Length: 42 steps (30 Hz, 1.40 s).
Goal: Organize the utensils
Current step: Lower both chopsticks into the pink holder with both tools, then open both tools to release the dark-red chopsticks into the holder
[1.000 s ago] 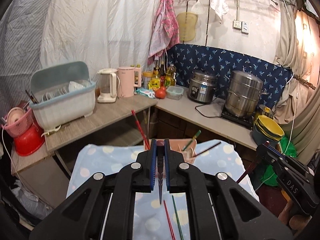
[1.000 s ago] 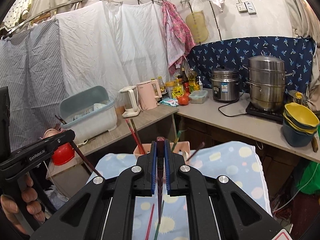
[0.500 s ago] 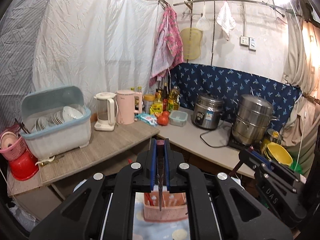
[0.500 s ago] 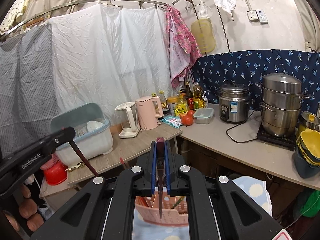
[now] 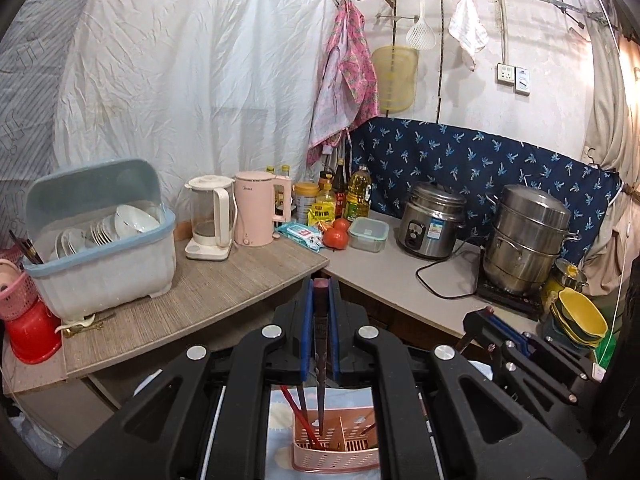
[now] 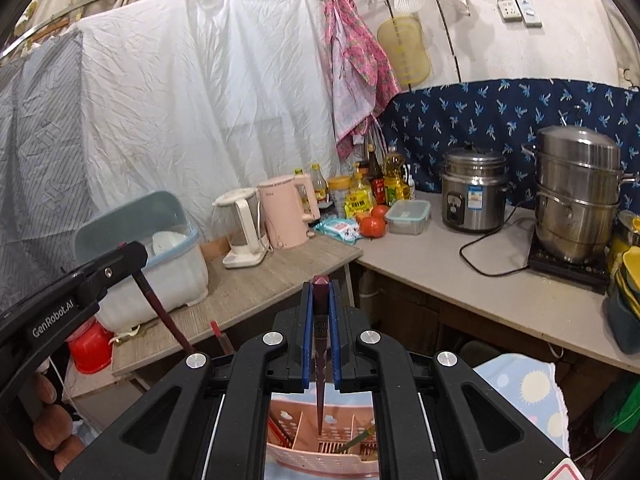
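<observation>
Jaws of both grippers, left (image 5: 320, 344) and right (image 6: 320, 344), are clenched on one dark chopstick (image 5: 320, 360) each, tips hanging over the pink basket (image 5: 340, 454) just below. Largest of the task's things is that single basket, divided into compartments, rigid and light by its look. Two more sticks, one red and one dark, lean in the compartment left of the left jaws; a green one lies right of the right jaws. Chopsticks look thin, stiff and slick, best pinched near the thick end.
</observation>
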### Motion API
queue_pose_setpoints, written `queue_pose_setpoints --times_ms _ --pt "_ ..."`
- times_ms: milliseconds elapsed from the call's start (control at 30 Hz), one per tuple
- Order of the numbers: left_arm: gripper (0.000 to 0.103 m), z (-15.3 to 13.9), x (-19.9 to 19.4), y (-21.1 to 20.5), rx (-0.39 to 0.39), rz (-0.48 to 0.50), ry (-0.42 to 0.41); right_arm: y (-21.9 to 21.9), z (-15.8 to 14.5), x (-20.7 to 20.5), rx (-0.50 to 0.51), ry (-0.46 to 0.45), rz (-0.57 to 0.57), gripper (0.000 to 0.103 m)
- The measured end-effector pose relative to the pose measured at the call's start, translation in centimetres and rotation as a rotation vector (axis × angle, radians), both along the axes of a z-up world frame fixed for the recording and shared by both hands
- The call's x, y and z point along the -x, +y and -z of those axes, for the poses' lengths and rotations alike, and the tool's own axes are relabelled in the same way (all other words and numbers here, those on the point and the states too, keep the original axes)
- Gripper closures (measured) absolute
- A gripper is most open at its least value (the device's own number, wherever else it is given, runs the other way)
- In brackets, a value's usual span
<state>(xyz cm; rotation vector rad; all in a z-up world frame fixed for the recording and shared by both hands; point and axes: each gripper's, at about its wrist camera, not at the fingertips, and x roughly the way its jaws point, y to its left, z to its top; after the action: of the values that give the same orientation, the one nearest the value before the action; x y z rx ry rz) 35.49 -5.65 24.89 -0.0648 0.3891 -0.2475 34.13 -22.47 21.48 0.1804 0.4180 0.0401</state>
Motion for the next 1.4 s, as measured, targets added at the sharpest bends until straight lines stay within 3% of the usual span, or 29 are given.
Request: queue_pose_setpoints --times_ms 300,733,900,967,1067,1400 --pt "0.096 4.3 -1.6 0.2 -0.01 -0.02 0.065 0.6 4.1 0.0 0.035 0.073 -0.008 0.096" --pt "0.096 7.2 -1.3 0.9 -0.016 -0.03 0.13 -0.2 7.6 1.2 0.009 0.133 0.006 0.096" --pt "0.095 8.3 -0.7 1.4 -0.01 -0.045 0.145 -0.7 8.1 2.4 -0.005 0.122 0.028 0.082" --pt "0.088 8.6 -0.5 1.6 -0.007 -0.05 0.15 -1.0 8.0 2.8 -0.013 0.116 0.035 0.072" --pt "0.08 8.9 -0.1 1.7 -0.009 -0.061 0.152 -1.2 7.9 3.3 -0.012 0.107 0.047 0.066" --pt "0.078 8.7 1.8 1.6 -0.019 -0.054 0.154 -1.7 7.1 5.6 -0.028 0.085 0.055 0.062"
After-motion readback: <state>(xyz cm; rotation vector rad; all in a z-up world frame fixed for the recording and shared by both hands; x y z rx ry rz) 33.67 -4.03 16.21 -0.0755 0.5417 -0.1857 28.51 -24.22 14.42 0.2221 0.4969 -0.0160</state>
